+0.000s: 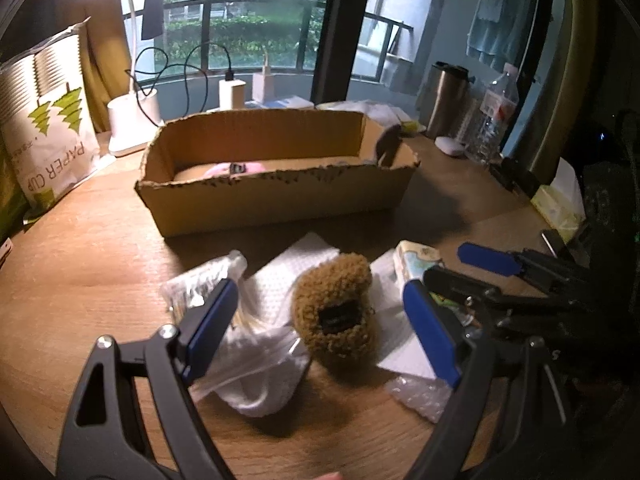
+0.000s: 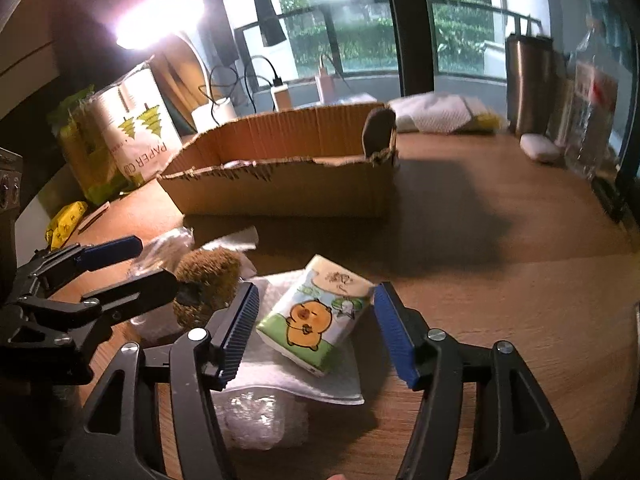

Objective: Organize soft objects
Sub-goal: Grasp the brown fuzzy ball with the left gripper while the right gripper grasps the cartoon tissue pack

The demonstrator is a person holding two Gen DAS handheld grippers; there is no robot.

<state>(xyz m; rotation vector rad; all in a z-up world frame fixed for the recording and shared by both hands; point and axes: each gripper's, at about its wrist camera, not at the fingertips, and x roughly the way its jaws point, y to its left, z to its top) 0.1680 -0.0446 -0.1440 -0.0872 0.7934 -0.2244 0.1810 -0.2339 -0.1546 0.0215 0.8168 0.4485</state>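
Observation:
A brown fuzzy pouch (image 1: 335,312) with a black label lies on white paper towels (image 1: 288,280) on the wooden table. My left gripper (image 1: 320,322) is open with its jaws on either side of the pouch, not touching it. A tissue pack with a cartoon capybara (image 2: 314,318) lies on a white towel (image 2: 304,384). My right gripper (image 2: 316,330) is open around the pack. The open cardboard box (image 1: 276,196) stands behind, with a pink soft item (image 1: 236,168) inside. A clear bag with white cloth (image 1: 256,376) and bubble wrap (image 2: 256,420) lie close by.
A paper cup package (image 1: 52,140), a white lamp base (image 1: 132,124) and chargers stand at the back left. A steel tumbler (image 1: 448,100), a water bottle (image 1: 496,112) and a tissue box (image 1: 560,204) stand on the right. Yellow packets (image 2: 66,220) lie at the left.

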